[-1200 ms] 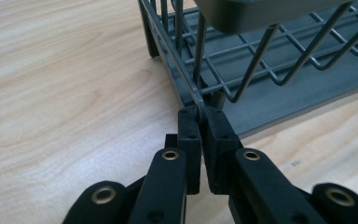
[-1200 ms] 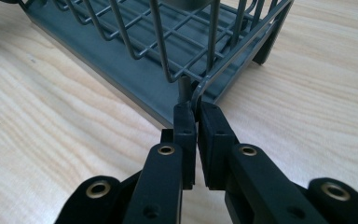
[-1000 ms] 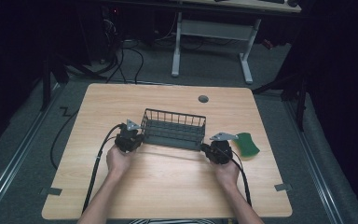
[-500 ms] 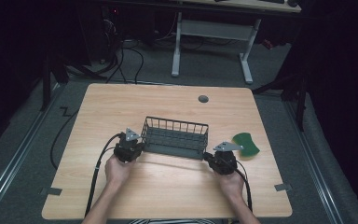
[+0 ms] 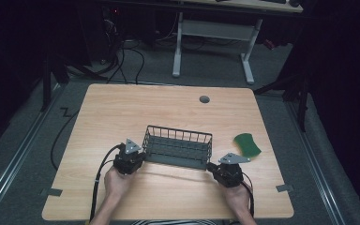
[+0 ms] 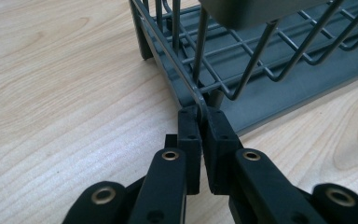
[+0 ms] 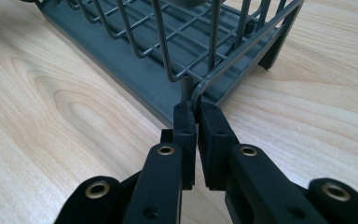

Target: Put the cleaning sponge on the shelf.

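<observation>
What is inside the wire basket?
The wire basket looks empty: only its grey bottom shows through the bars. A blurred grey block at the top of both tongs' views covers part of it.

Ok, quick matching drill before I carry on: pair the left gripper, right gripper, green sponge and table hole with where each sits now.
Things:
1. left gripper
2. right gripper
3. green sponge
4. table hole

Places:
A. beyond the wire basket, near the far edge
B. shut on the basket's right end
C. shut on the basket's left end
D. right of the basket, lying apart from it

Pairs: 1-C, 2-B, 3-D, 4-A
</observation>
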Motion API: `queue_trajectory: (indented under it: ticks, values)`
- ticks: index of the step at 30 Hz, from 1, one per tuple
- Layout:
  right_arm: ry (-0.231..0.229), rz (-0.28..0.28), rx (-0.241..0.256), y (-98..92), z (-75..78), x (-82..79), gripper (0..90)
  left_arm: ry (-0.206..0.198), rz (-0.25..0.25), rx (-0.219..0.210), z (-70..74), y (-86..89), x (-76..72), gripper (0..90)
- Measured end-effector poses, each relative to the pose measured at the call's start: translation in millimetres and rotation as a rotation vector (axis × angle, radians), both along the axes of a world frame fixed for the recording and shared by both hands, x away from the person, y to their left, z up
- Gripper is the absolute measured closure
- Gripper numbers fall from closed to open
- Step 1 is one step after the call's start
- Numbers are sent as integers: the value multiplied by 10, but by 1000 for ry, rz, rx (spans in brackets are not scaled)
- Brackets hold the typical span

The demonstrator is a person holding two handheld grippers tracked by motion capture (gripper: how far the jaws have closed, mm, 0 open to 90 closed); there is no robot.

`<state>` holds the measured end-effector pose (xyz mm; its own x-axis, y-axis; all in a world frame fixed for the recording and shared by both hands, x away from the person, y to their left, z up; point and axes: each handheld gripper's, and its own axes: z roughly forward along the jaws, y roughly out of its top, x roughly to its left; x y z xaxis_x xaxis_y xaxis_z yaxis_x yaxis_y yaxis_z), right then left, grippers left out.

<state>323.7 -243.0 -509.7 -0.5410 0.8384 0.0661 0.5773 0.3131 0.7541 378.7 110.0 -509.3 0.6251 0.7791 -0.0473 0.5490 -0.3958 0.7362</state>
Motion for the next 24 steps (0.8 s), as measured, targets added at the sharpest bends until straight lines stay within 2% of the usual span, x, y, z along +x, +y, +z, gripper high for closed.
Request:
queue_trajectory:
  ticks: [8, 14, 15, 16, 18, 19, 24]
  values:
    - [9, -2, 6, 0, 4, -33, 855, 7, 3, -10, -27, -2, -25, 839]
    - [25, -6, 12, -15, -37, -40, 672, 10, 13, -19, -80, 11, -52, 640]
    - [25, -6, 12, -15, -37, -40, 672, 10, 13, -19, -80, 11, -52, 607]
    - [24, -14, 20, -37, -46, -51, 603, 10, 22, -25, -97, 36, -66, 558]
    - [23, -15, 25, -48, -48, -54, 583, 7, 27, -28, -103, 55, -75, 499]
    - [24, -23, 28, -84, -53, -64, 533, 6, 35, -35, -112, 100, -92, 469]
    - [13, -44, 38, -155, -53, -97, 485, 3, 50, -38, -137, 209, -133, 385]
